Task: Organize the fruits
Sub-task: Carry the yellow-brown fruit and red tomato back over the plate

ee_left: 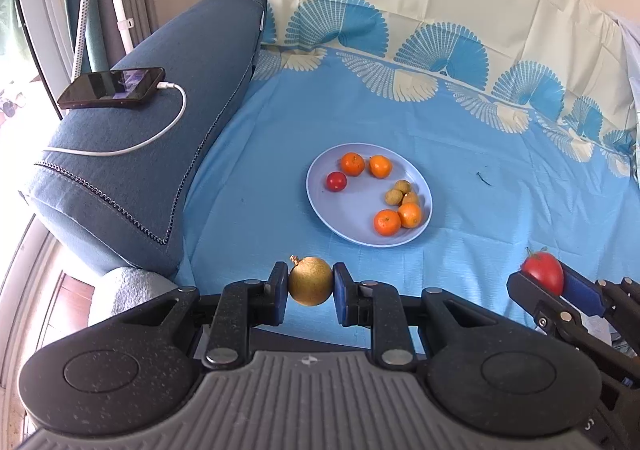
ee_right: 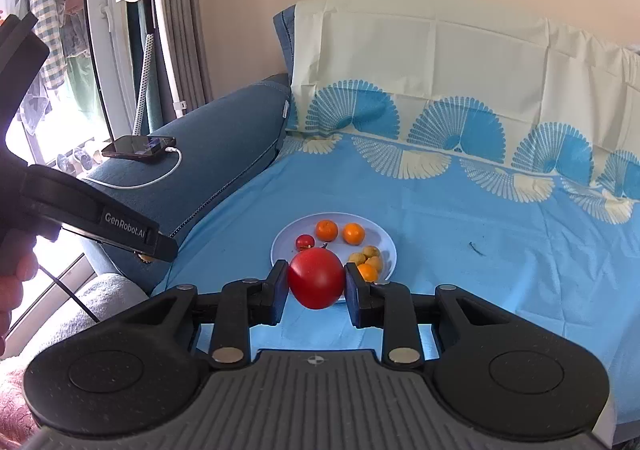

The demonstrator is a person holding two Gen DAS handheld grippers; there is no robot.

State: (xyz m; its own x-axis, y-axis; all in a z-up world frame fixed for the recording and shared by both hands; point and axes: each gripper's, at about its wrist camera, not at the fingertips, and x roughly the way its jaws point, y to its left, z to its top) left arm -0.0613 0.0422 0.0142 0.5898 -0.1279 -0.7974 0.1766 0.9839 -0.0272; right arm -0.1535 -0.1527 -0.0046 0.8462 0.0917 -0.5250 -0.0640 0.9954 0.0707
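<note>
Left claw (ee_left: 310, 286) clamped on a tan longan (ee_left: 310, 281), stem stub up, held above the blue sheet (ee_left: 500, 178) just short of the plate (ee_left: 320, 206). Right claw (ee_right: 316, 284) clamped on a red tomato (ee_right: 316, 279), hanging before the plate's near rim; seen also at the right edge of the left view, tomato pinched between its pads.

On the plate: four tangerines (ee_left: 353, 163) in two pairs, a small red tomato (ee_left: 336, 181) at the left, and a cluster of longans (ee_left: 401, 186) between the pairs, perhaps three, partly hidden behind one another.

Beyond the plate, a fan-patterned border of the sheet running up the sofa back. To the left, on the blue armrest (ee_left: 160, 138), a phone (ee_left: 112, 87) lying flat with a white cable (ee_left: 132, 138) plugged in. A small dark speck (ee_left: 482, 178) on the sheet, right of the plate.
</note>
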